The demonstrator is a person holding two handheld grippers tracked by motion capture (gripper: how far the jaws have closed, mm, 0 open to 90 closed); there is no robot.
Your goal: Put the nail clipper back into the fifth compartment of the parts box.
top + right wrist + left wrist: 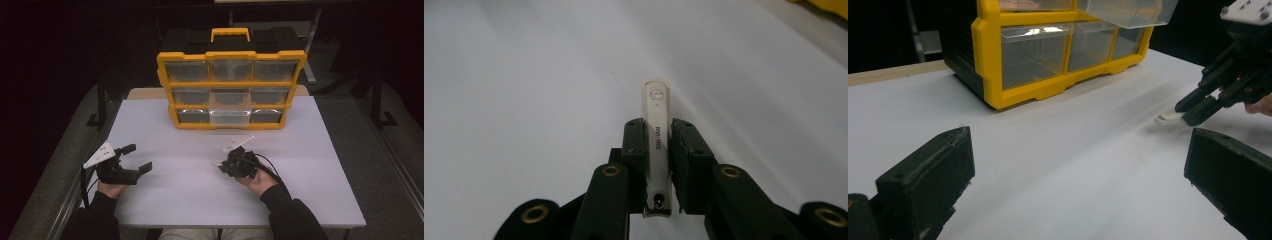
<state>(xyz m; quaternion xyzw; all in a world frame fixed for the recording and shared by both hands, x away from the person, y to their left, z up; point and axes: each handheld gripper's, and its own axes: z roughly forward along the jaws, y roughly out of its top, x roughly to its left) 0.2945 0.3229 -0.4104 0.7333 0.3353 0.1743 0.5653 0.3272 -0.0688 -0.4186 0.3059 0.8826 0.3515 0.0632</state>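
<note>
Right gripper (658,150) pinches the nail clipper (657,145) over open table (310,150); left gripper (134,159) spread.

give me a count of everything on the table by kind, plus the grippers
Yellow drawer organizer: 1
White nail clipper, clamped between the right gripper's jaws: 1
Grippers: 2, left gripper open, right gripper shut
Total: 4
</note>
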